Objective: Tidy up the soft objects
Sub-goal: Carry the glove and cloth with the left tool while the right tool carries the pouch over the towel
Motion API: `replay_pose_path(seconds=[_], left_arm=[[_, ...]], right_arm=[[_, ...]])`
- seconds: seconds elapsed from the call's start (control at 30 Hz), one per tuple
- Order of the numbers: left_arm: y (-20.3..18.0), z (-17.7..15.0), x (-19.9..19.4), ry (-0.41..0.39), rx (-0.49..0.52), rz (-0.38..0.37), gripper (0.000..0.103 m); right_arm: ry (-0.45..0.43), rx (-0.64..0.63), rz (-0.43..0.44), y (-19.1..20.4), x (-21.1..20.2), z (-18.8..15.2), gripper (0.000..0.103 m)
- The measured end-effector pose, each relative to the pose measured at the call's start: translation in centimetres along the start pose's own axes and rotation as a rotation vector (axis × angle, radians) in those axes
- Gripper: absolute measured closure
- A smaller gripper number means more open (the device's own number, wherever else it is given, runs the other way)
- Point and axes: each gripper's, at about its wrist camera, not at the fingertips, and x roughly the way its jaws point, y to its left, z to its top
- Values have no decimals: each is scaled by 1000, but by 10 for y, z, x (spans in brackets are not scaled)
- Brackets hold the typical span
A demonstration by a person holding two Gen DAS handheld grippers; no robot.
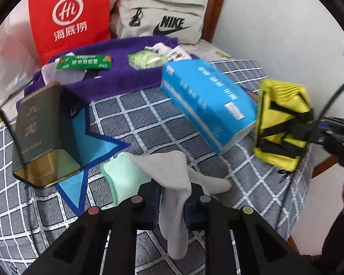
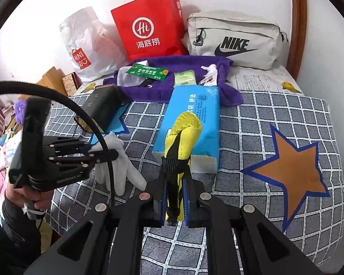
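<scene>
My left gripper (image 1: 172, 202) is shut on a pale grey-white glove (image 1: 174, 183) that hangs from its jaws over the checked bedspread; the glove also shows in the right wrist view (image 2: 119, 167). A mint green glove (image 1: 123, 178) lies just left of it. My right gripper (image 2: 174, 202) is shut on a yellow mesh pouch with black straps (image 2: 183, 133), held above a blue tissue pack (image 2: 192, 119). In the left wrist view the pouch (image 1: 279, 123) hangs at the right, beside the tissue pack (image 1: 206, 103).
A dark box (image 1: 39, 128) stands on a blue star patch. A purple towel (image 2: 176, 84) holds a green packet (image 2: 146, 71), a light green pack (image 2: 184, 78) and a white item. A red paper bag (image 2: 149, 25), a Nike bag (image 2: 236, 41) and a plastic bag (image 2: 84, 43) line the wall.
</scene>
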Motion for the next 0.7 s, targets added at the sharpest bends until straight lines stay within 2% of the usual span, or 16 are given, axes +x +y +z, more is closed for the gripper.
replay_pose_path(seconds=[0.23, 0.4, 0.7], left_arm=[[-5, 7, -25, -48, 26, -10, 88], [2, 13, -42, -84, 7, -16, 88], [29, 28, -67, -129, -50, 41, 88]], right_arm=[[-31, 22, 15, -3, -13, 4, 94], [-59, 10, 22, 1, -23, 12, 94], [-81, -12, 47, 7, -20, 44, 94]])
